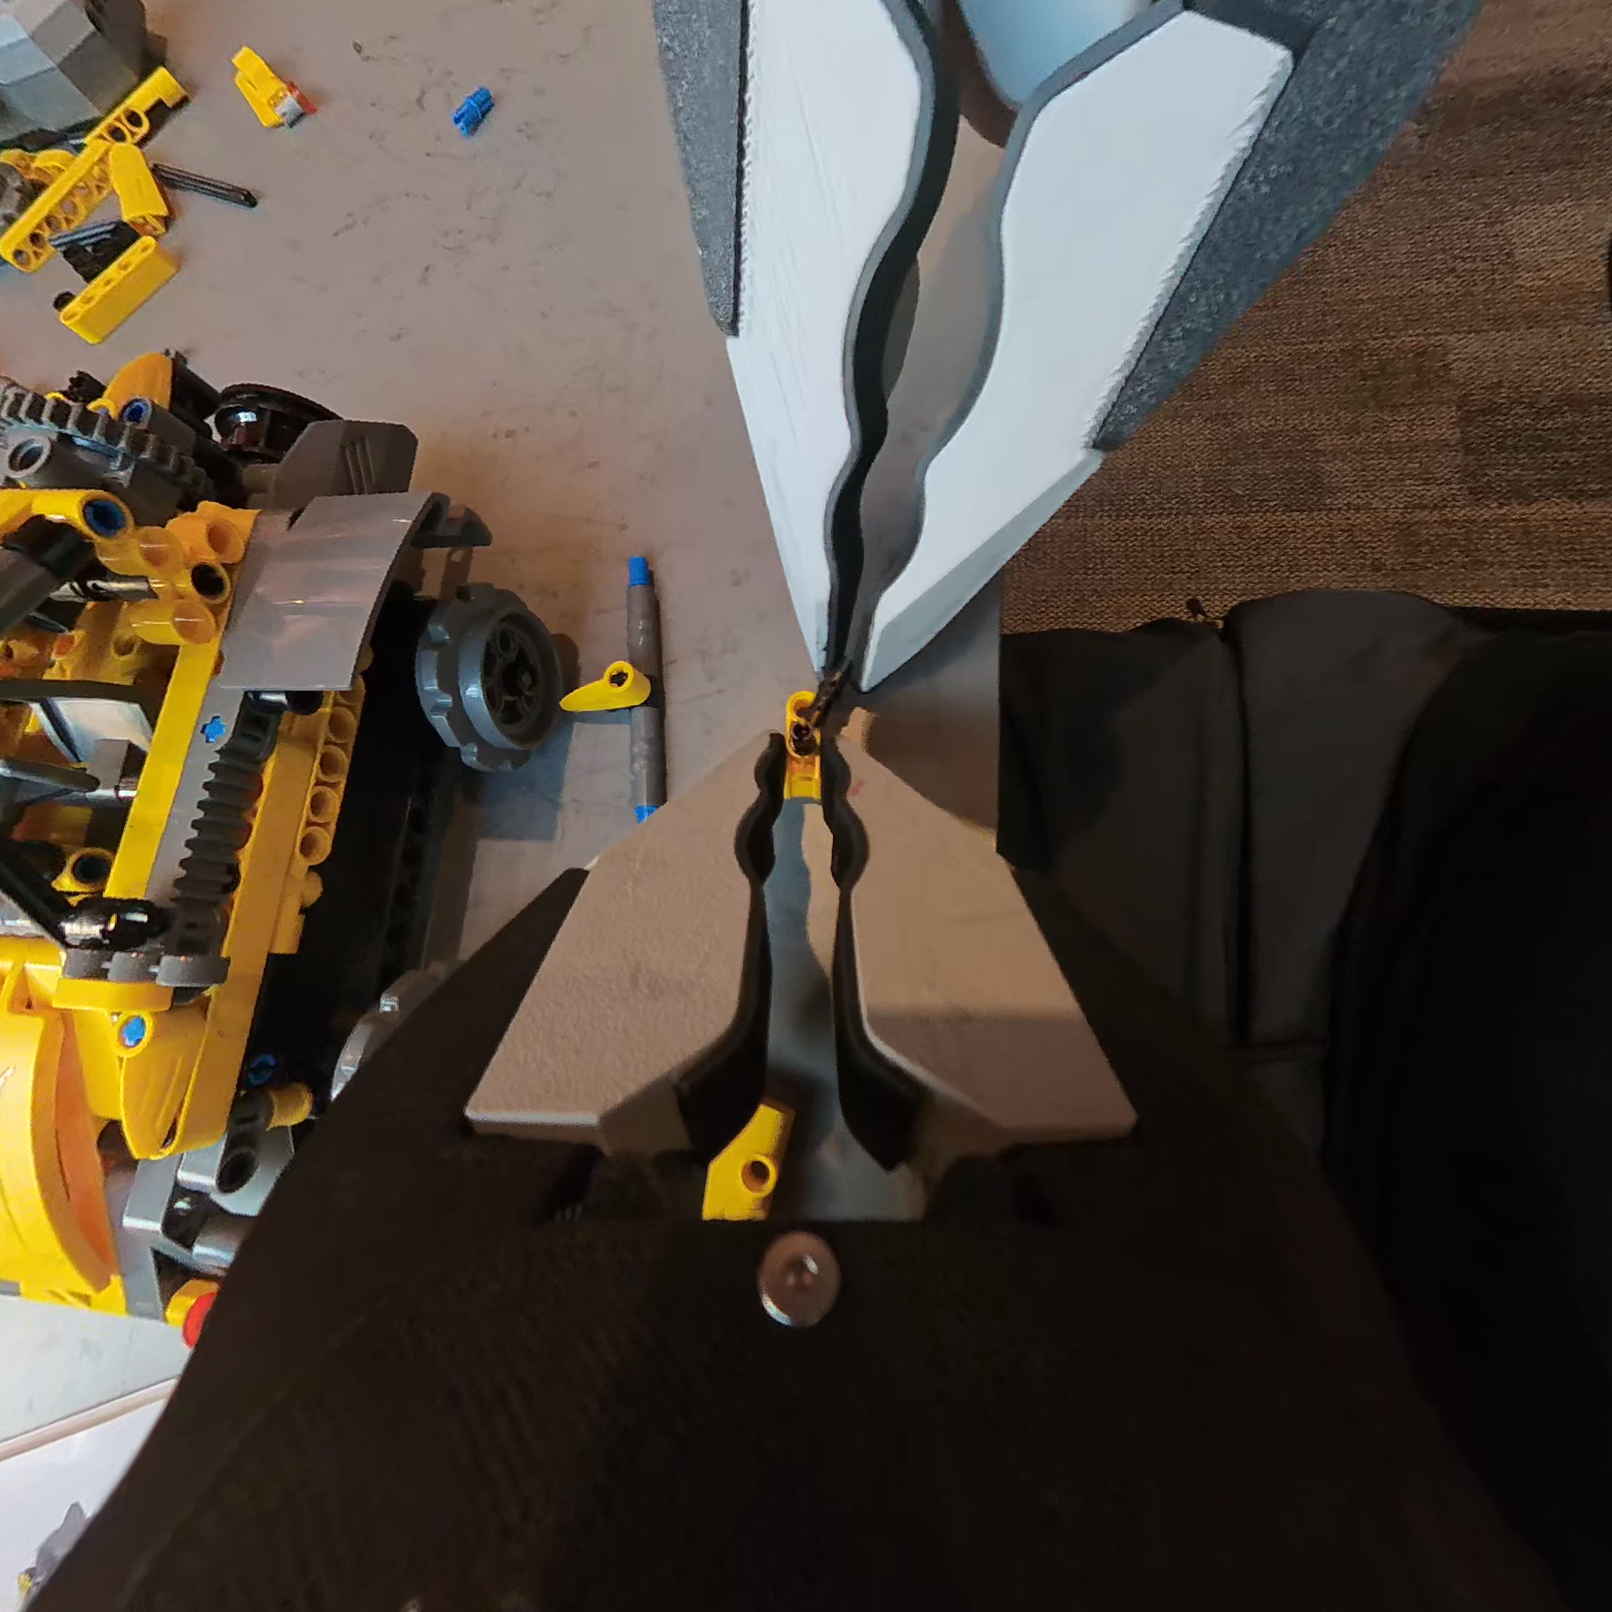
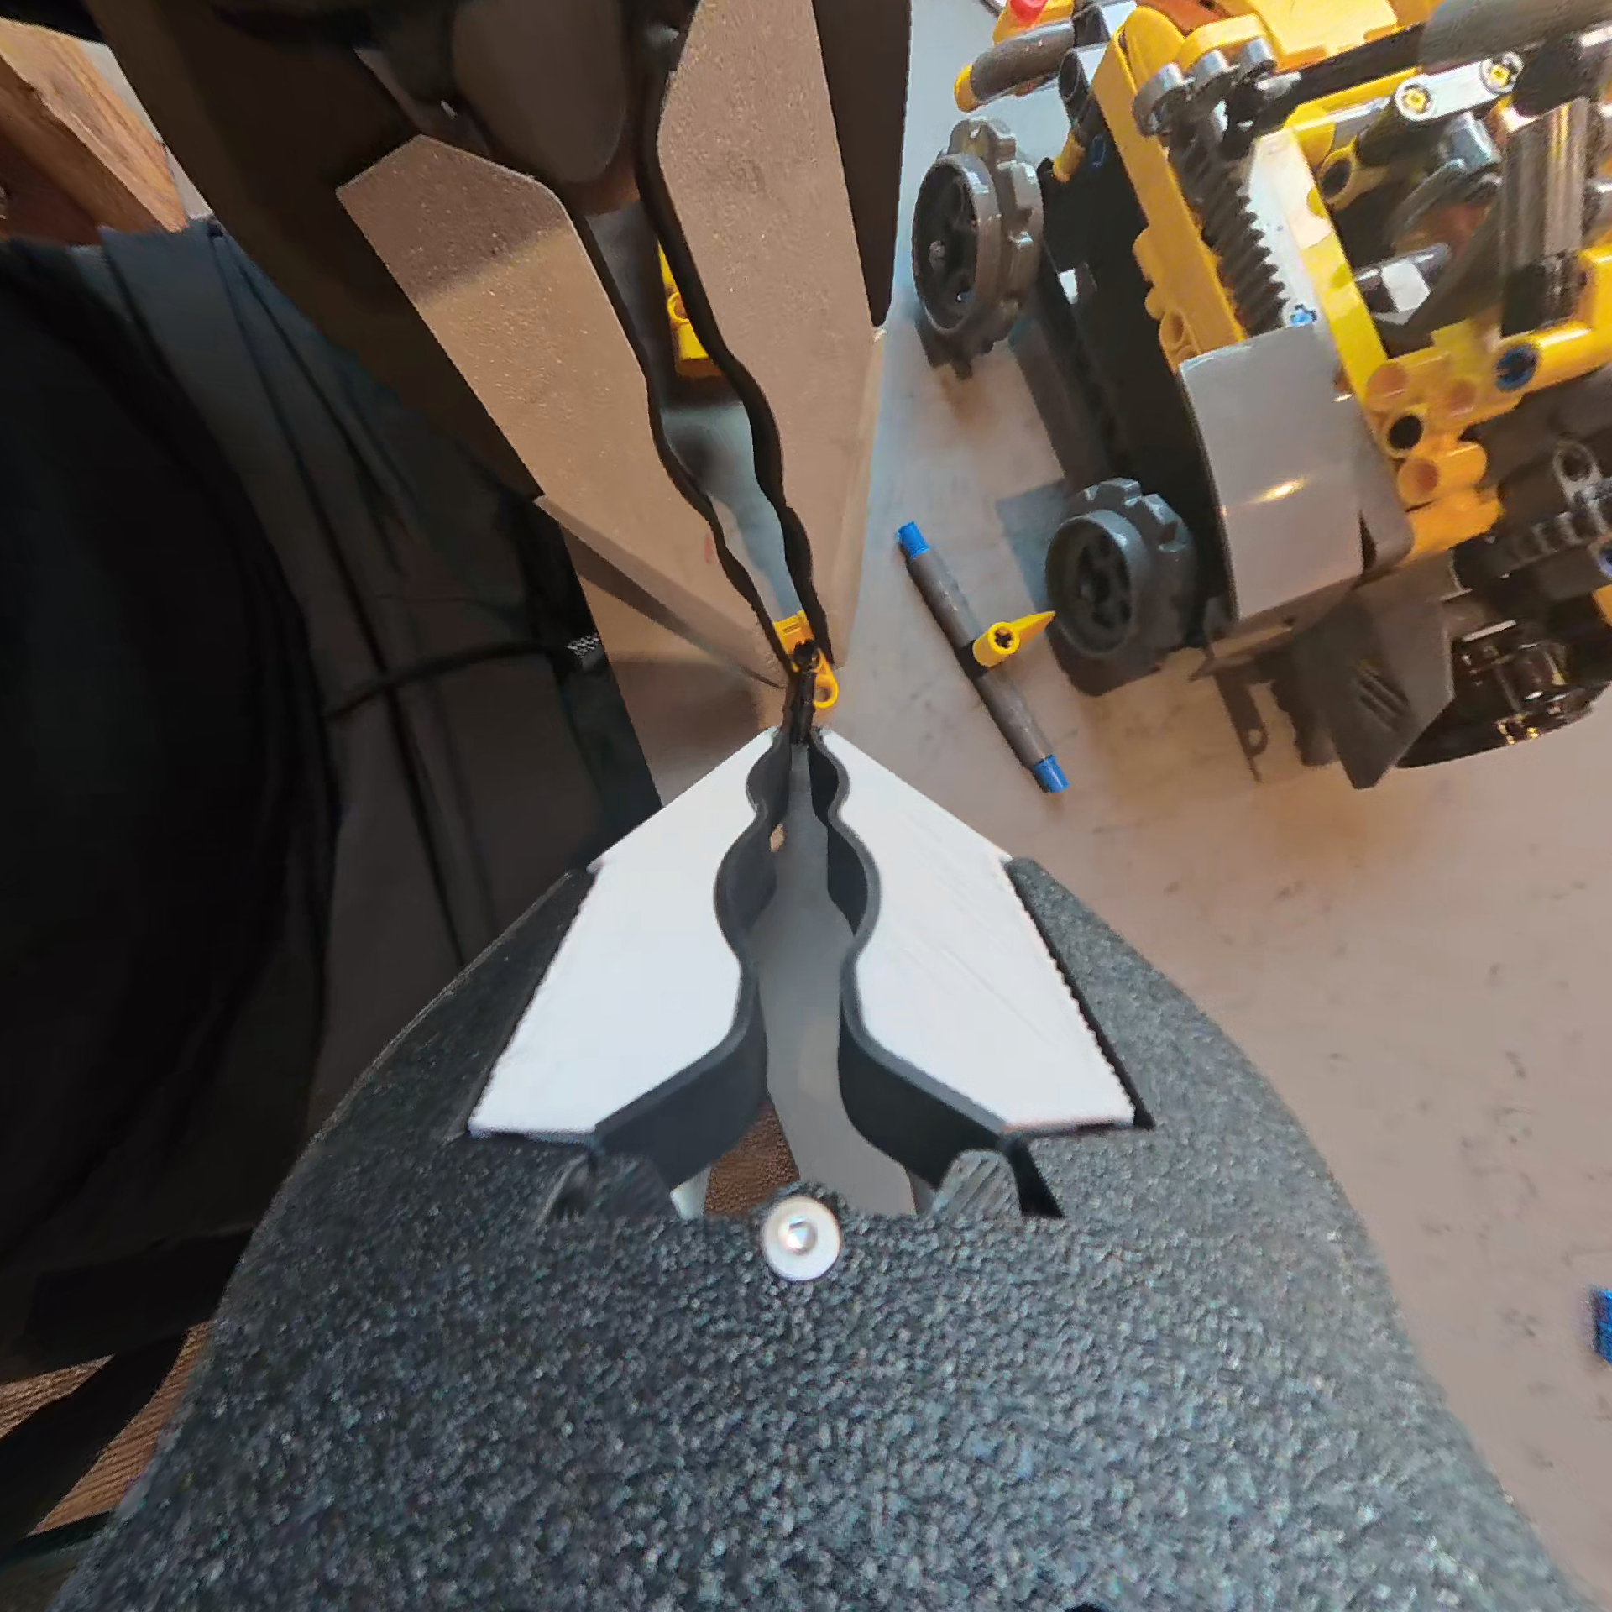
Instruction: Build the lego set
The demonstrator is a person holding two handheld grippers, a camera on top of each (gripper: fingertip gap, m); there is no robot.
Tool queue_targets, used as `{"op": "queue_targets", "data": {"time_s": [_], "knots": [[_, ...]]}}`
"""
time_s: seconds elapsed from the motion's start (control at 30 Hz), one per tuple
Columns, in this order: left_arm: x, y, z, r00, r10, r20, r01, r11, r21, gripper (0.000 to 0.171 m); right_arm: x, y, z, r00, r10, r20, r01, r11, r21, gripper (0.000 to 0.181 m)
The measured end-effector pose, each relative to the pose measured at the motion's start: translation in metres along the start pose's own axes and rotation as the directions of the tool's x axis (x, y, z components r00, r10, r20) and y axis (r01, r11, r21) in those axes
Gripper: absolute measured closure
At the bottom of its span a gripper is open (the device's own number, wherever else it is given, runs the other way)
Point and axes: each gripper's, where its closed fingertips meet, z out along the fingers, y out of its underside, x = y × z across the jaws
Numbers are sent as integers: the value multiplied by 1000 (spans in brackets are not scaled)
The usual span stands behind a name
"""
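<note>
Two hand-held grippers: left (image 1: 801,748) pinches yellow piece (image 1: 799,768), right (image 2: 801,741) black pin (image 2: 801,698).

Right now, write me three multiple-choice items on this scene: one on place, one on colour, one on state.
1. Where does the grey rod lie?
A. on the tabletop beside the yellow model
B. on the carpet
C. inside the right gripper

2. What colour are the rod's end caps?
A. red
B. blue
C. green

3. How is the left gripper?
A. wide open
B. lying on the table
C. shut on a small yellow piece

Answers: 1 A, the rod rests by the model's grey wheel; 2 B, both tips show blue; 3 C, its fingertips pinch the piece, facing the right gripper.
</note>
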Motion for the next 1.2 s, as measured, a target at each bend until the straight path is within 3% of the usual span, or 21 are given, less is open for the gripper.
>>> {"op": "queue_targets", "data": {"time_s": [0.63,0.9,1.2], "knots": [[5,2,-4,998,-20,-66,21,1000,8,151,-1,-3,-20,1000,3,-2,-3,1000,5,177],[14,-22,-19,995,87,-55,-81,991,109,155,-12,-4,-22,999,-23,32,23,1000,-9,177],[19,-27,-18,979,201,15,-202,972,120,170,-17,-16,-28,999,-24,42,22,998,60,177]]}}
